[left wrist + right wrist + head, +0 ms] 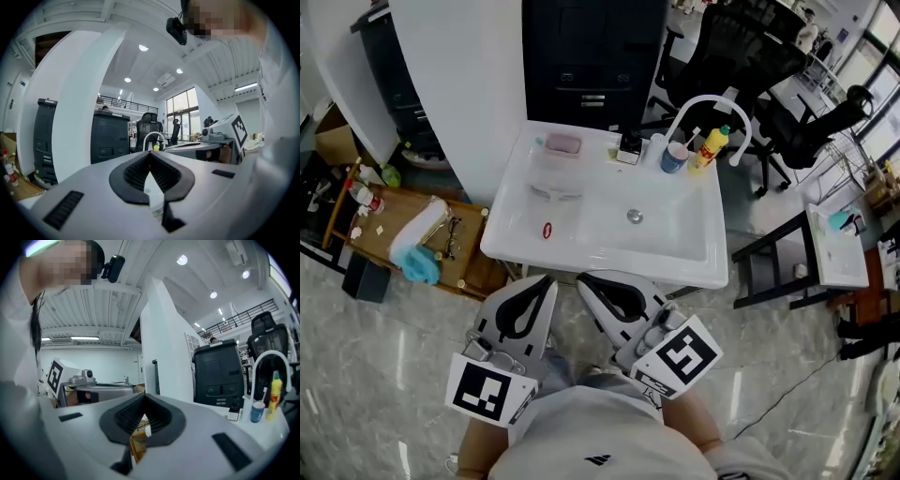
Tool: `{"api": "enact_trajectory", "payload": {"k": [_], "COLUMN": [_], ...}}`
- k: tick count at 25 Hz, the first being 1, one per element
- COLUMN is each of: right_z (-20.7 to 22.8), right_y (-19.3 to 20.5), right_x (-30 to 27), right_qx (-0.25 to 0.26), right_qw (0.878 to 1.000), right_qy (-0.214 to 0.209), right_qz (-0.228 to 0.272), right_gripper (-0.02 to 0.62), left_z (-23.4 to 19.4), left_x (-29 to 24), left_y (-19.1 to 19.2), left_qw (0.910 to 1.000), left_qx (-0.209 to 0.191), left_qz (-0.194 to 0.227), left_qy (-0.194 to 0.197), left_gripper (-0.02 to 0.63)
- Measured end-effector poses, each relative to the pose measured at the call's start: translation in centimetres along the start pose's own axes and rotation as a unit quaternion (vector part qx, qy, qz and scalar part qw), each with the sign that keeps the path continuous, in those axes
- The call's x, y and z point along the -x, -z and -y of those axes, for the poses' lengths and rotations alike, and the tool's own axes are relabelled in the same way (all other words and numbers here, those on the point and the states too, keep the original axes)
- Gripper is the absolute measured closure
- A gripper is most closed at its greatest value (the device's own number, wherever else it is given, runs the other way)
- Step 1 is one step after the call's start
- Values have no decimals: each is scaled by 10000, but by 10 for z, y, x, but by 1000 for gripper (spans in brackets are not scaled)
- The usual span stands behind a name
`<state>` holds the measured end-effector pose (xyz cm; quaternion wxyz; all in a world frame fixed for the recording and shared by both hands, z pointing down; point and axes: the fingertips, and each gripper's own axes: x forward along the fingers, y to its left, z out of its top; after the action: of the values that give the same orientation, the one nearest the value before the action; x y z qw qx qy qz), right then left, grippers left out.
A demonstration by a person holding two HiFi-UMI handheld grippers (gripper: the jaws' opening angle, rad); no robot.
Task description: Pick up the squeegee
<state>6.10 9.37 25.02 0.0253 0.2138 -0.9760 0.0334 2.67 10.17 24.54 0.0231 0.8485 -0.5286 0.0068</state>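
White sink (pixel 675 246) with a pale, see-through squeegee (pixel 555 191) lying in its left part; both pairs of jaws are closed on nothing, short of the front rim.
In the head view the left gripper (pixel 546 279) and right gripper (pixel 585 278) sit side by side at the sink's 6 o'clock edge. The squeegee lies at 12 o'clock from the left jaws and 11 o'clock from the right, well apart, with a small red item (pixel 547 230) between.
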Motion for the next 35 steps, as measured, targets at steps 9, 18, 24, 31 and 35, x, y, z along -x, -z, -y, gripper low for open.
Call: {"api": "enact_trajectory", "payload": {"k": [9,18,24,31,35], "right_z": [15,33,45,51,51], "right_y": [1,5,5,12,9], "right_x": [-47,-86,-103,-110,-114], "right_qx": [2,-30,-112,-154,-97], "right_qw": [9998,9989,9975,9951,9950], "right_qy": [205,452,681,947,948], "right_qz": [-51,-134,-119,-258,-305], "right_gripper": [586,586,586,586,586], "left_z": [-49,-88,-108,-120,-126], "left_x": [-16,-34,-44,-47,-44], "left_y": [0,5,8,16,16], "left_qw": [9998,9991,9981,9971,9975], "left_qx": [39,66,106,181,191], "left_qz": [8,-27,-69,-89,-69], "left_qy": [190,417,606,731,684], "left_gripper": [592,594,594,592,594]}}
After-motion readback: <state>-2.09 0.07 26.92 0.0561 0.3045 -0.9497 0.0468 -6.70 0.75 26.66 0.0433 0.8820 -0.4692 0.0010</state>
